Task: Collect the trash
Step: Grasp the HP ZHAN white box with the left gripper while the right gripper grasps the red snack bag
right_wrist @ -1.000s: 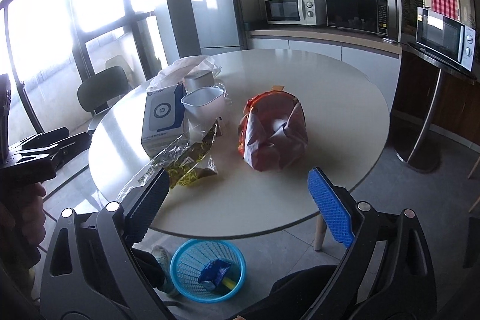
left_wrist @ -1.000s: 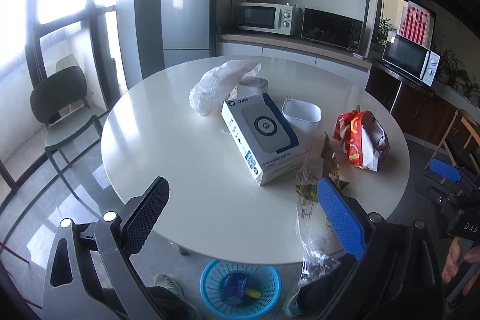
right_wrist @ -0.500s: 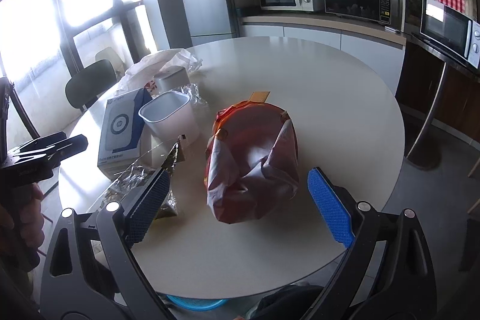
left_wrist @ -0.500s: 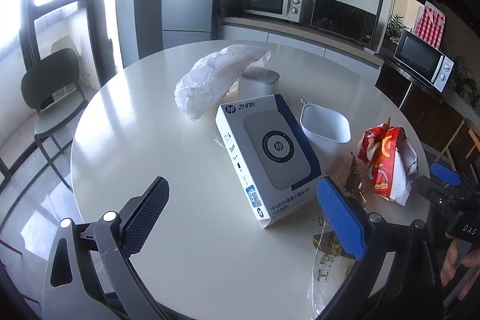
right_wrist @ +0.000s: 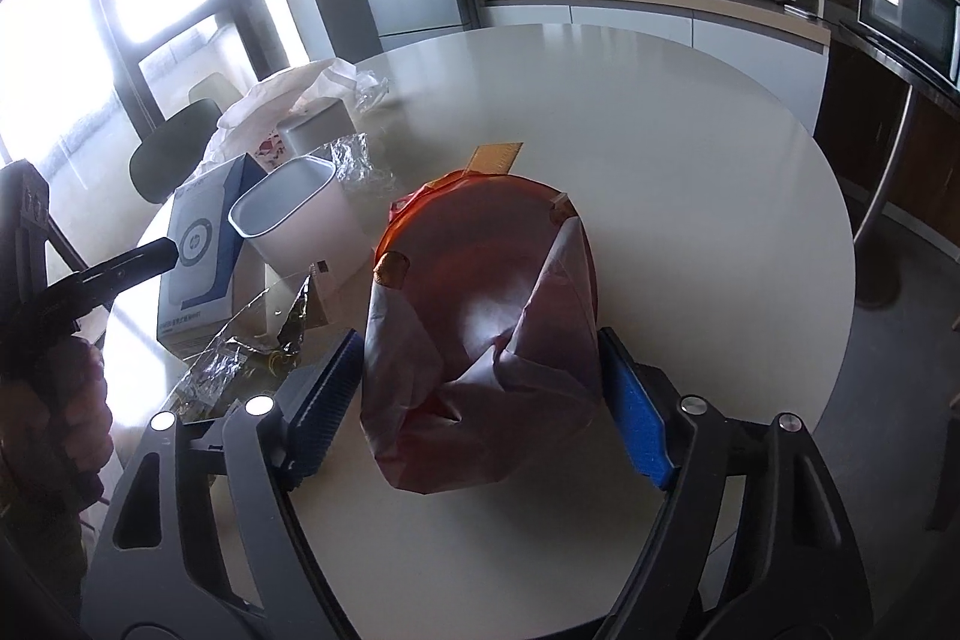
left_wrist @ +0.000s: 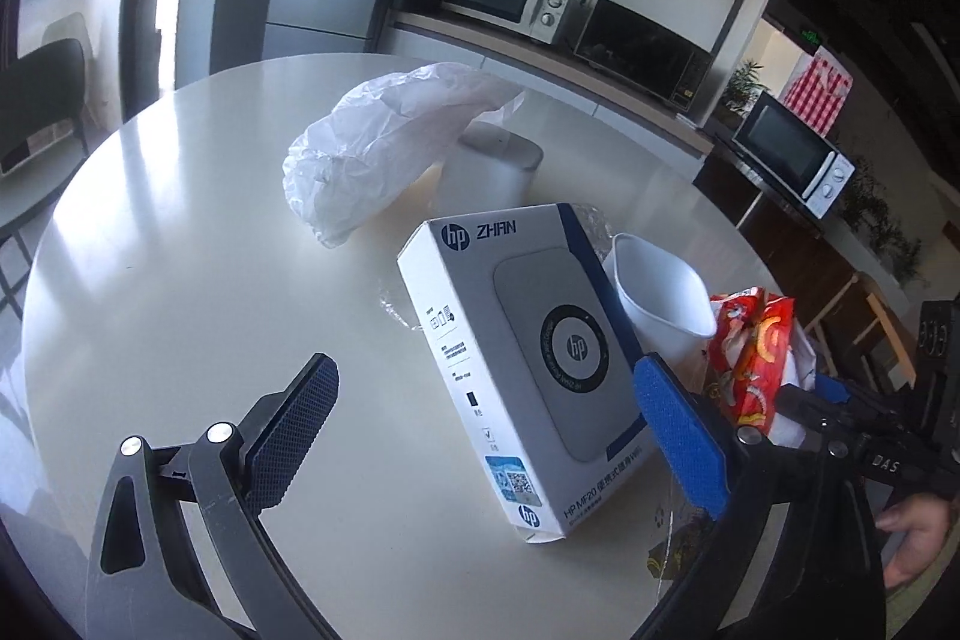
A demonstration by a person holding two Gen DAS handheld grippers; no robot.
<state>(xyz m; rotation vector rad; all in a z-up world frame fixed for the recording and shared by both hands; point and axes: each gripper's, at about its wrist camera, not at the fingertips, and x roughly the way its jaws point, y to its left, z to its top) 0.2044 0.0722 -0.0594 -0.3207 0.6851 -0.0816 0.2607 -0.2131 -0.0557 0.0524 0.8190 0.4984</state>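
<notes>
Snack bag (right_wrist: 486, 334), red and crumpled, sits on the table (right_wrist: 690, 148) directly between the wide-open right gripper (right_wrist: 480, 400) pads, ungripped. Left gripper (left_wrist: 486, 436), also wide open and empty, hovers before the box (left_wrist: 528, 364).

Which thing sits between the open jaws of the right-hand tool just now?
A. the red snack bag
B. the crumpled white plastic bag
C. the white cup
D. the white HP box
A: in the right wrist view the right gripper has its jaws spread on either side of the red snack bag, while the HP box lies off to the left.
</notes>
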